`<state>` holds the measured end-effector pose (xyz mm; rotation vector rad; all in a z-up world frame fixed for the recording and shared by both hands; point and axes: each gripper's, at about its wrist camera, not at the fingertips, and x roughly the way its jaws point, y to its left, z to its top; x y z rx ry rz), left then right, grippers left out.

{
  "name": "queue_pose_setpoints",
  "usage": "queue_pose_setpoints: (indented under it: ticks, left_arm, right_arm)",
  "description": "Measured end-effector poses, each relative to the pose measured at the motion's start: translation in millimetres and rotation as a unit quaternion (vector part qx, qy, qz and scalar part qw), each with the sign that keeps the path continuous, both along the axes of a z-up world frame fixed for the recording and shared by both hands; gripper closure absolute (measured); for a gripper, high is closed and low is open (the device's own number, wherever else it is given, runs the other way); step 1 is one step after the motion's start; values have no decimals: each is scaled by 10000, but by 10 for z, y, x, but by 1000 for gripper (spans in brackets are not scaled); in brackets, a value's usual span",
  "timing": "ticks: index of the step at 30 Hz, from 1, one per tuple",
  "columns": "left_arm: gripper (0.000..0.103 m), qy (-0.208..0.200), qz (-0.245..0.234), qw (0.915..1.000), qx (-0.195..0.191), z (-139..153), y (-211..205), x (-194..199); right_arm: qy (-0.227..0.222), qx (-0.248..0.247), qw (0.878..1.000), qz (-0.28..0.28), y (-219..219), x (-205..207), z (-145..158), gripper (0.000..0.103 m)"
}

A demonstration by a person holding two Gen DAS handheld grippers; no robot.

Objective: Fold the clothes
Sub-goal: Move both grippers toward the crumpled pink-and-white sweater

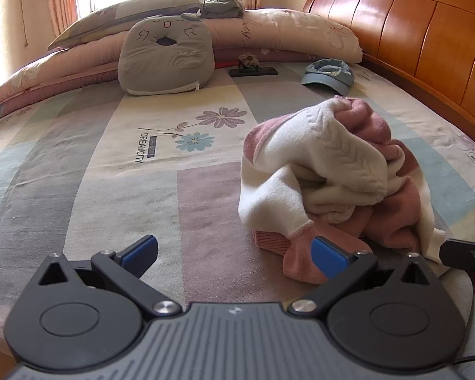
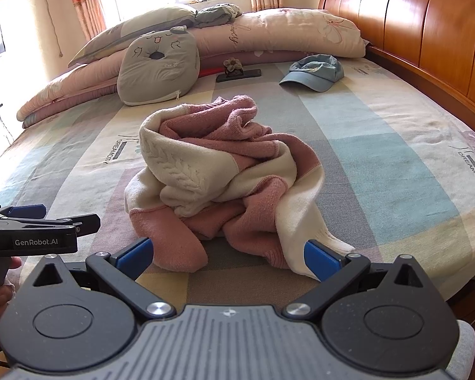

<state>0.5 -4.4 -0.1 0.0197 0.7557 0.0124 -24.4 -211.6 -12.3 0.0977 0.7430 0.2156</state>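
Both grippers, left (image 1: 234, 253) and right (image 2: 229, 255), stood wide apart, holding nothing. We saw the crumpled sweater (image 2: 218, 177) dead ahead of the right one, which looked nearer.

Grey cat cushion (image 2: 156, 66), blue cap (image 2: 313, 71), perhaps a phone (image 2: 239, 75) between.

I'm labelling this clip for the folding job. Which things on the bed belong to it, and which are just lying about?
Belongs to the job:
- pink and white sweater, crumpled in a heap
- left tool, open
- right tool, open

Lying about:
- blue cap
- grey cat cushion
- phone
- folded quilts
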Motion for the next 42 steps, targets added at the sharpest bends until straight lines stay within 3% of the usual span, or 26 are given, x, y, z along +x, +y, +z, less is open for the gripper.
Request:
queue_pose_setpoints:
  ticks: [31, 42]
  left_arm:
    - [1, 100, -68, 9999, -71, -140, -68, 95]
    - [1, 90, -23, 9996, -254, -225, -67, 337]
  right_arm:
    - [246, 189, 9995, -93, -107, 129, -152, 0]
    - [383, 167, 9991, -120, -212, 328, -207, 0]
